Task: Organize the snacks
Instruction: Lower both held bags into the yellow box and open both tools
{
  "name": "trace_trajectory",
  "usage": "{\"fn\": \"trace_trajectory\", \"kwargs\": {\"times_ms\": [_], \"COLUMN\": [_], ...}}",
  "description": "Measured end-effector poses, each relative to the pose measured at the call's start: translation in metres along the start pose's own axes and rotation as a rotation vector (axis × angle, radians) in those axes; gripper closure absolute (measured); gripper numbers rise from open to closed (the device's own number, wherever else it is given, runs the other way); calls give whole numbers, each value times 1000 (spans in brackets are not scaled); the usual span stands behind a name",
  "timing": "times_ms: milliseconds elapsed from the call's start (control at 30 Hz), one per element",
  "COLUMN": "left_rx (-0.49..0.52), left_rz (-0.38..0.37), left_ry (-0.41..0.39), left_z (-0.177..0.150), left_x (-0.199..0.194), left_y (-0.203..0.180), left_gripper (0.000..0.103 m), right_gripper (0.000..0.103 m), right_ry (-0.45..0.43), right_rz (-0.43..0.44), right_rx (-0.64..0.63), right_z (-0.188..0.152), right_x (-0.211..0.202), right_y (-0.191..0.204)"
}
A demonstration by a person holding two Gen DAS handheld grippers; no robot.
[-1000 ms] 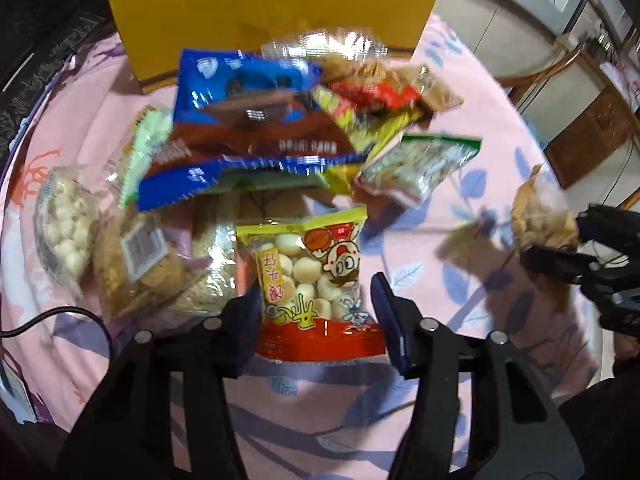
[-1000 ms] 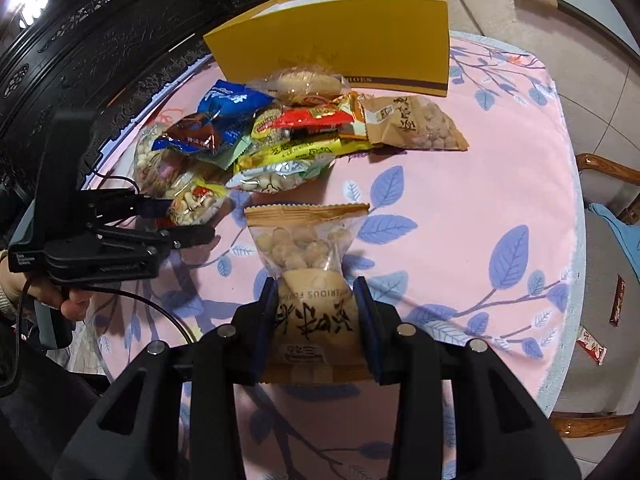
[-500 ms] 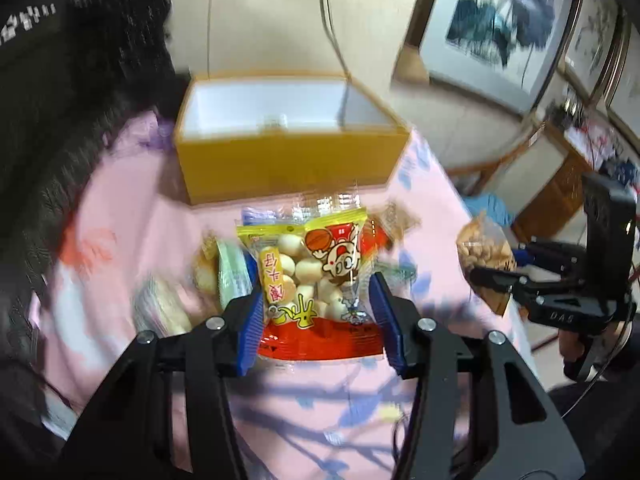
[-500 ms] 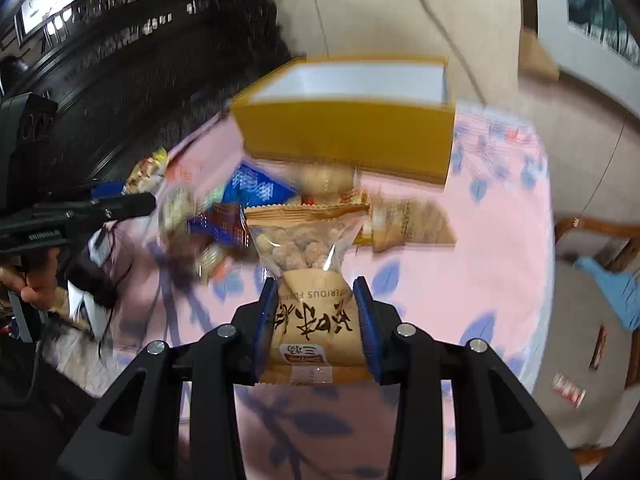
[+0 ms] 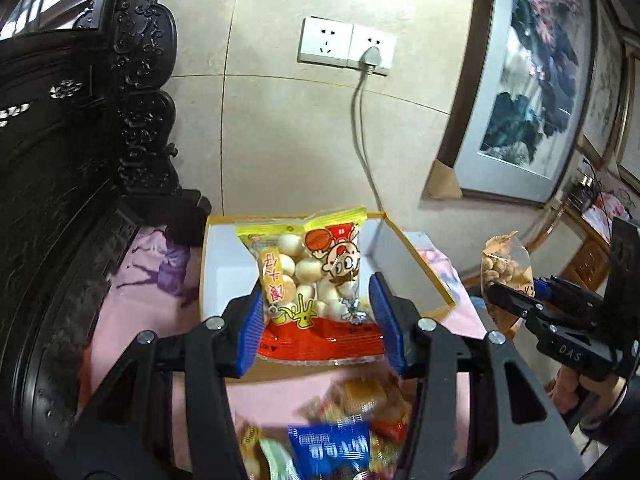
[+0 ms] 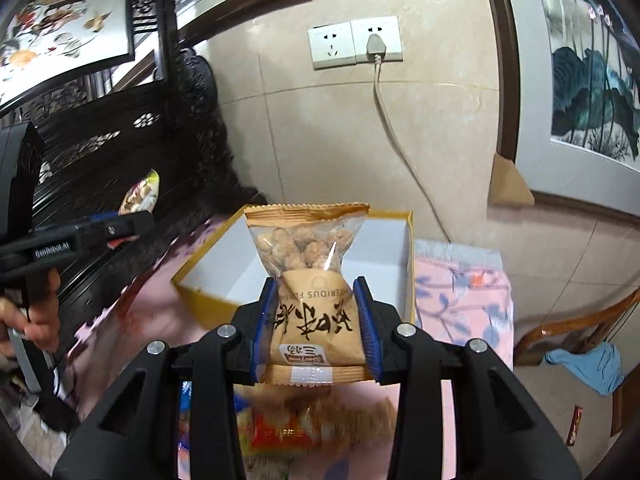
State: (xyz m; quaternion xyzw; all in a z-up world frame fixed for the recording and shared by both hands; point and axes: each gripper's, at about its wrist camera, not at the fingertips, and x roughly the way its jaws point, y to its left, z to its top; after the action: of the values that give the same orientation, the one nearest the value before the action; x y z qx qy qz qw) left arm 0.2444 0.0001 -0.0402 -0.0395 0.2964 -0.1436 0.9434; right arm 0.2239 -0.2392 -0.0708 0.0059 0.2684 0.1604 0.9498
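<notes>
Yellow box [image 5: 412,264] sits open mid-frame, just beyond both packets | your left gripper [image 5: 316,320] clamps the red-and-yellow puff packet [image 5: 308,276], long axis pointing at the box | your right gripper [image 6: 316,328] clamps the tan nut packet [image 6: 308,280], similarly near.

Yellow-and-red packet of round white puffs [image 5: 312,280] upright above open yellow box [image 5: 416,264], tan peanut packet [image 6: 312,300] upright, blurred snack pile [image 5: 336,440] on table below
</notes>
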Motion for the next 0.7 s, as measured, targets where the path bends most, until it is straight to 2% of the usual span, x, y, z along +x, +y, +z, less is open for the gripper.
{"fn": "trace_trajectory", "kwargs": {"times_ms": [167, 300, 700], "left_rx": [-2, 8, 1], "left_rz": [8, 19, 54], "left_ry": [-5, -19, -49], "left_z": [15, 25, 45], "left_x": [37, 52, 73], "left_y": [5, 7, 14], "left_gripper": [52, 52, 52], "right_gripper": [64, 64, 64], "right_ry": [-5, -11, -61], "right_rz": [-7, -7, -32], "right_rx": [1, -7, -54], "right_z": [15, 23, 37], "right_x": [32, 52, 64], "right_y": [5, 9, 20]}}
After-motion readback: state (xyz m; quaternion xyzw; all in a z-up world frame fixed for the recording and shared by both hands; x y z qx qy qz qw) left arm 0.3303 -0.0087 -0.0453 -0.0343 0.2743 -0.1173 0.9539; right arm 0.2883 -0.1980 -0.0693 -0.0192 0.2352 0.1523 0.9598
